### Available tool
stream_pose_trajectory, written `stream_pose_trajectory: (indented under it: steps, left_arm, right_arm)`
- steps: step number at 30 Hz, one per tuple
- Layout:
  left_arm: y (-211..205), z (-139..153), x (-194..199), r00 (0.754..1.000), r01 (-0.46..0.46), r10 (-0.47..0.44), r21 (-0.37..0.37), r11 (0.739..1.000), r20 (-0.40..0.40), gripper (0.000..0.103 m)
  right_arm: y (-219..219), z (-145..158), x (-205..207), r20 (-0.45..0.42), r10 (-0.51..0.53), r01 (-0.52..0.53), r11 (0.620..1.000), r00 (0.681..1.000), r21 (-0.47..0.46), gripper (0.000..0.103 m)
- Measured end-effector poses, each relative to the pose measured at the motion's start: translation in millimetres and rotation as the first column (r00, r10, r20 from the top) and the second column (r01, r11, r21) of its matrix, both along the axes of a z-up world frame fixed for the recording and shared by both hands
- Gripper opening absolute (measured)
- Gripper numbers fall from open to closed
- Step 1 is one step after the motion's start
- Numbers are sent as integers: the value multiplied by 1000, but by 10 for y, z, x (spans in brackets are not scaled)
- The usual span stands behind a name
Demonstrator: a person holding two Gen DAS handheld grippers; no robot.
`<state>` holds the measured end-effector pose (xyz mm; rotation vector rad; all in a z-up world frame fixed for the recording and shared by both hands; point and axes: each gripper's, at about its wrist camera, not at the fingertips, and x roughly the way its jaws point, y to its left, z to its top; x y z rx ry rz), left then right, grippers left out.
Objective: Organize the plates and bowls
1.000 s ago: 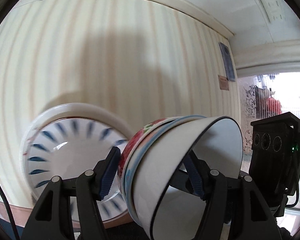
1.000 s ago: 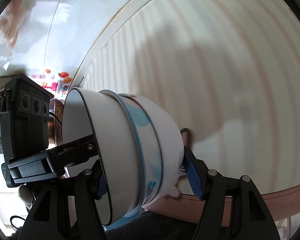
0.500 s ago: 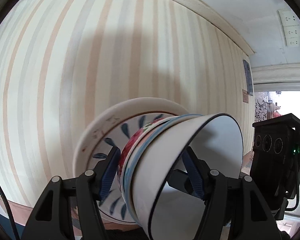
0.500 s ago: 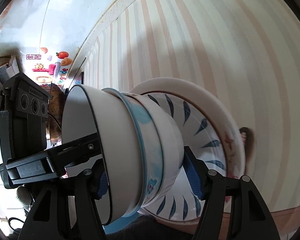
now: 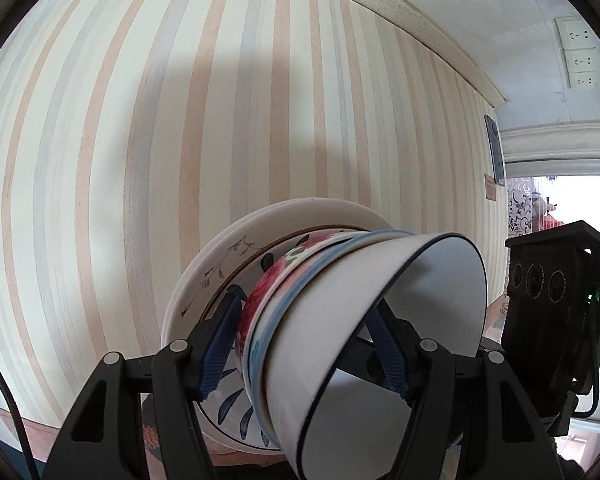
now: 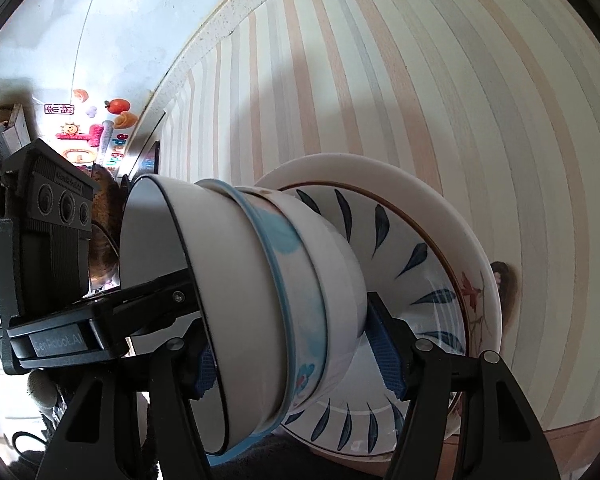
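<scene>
Three nested bowls lie tilted on their side: a white black-rimmed one innermost, a blue-rimmed one, and a red-flowered one outermost. My left gripper is shut on the stack's wall, one pad inside and one on the outer base. My right gripper grips the opposite side the same way. Behind the stack's base are a blue-leaf plate and, under it, a larger white plate. Whether the bowls touch the plate is hidden.
A striped cream and peach surface fills both views, with a brown edge low down. Wall sockets sit at upper right. Colourful stickers show on a white panel. A small dark object lies beside the plates.
Both grippers have carried the bowl stack toward the plates. The plates have gone from the edge of view to right behind the stack's base, and look larger.
</scene>
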<state>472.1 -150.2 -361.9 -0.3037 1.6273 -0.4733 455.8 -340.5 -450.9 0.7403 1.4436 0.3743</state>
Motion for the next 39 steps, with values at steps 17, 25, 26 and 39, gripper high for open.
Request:
stream_pose_trajectory:
  steps: [17, 25, 26, 39]
  left_arm:
    - [63, 717, -331, 962, -20, -41, 219, 976, 269, 61]
    - [184, 1023, -542, 936, -80, -11, 241, 967, 352, 71]
    - [190, 1058, -557, 930, -94, -3, 244, 965, 367, 80]
    - [285, 1619, -984, 835, -191, -6, 299, 935, 551, 99]
  right_arm:
    - [-102, 730, -262, 116, 32, -6, 976, 993, -216, 67]
    - [-81, 1256, -619, 200, 36, 31, 946, 979, -322, 81]
    - [-82, 1309, -653, 210, 31, 40, 944, 977, -328, 89]
    - [-98, 1987, -1197, 370, 18, 174, 861, 929, -477, 101]
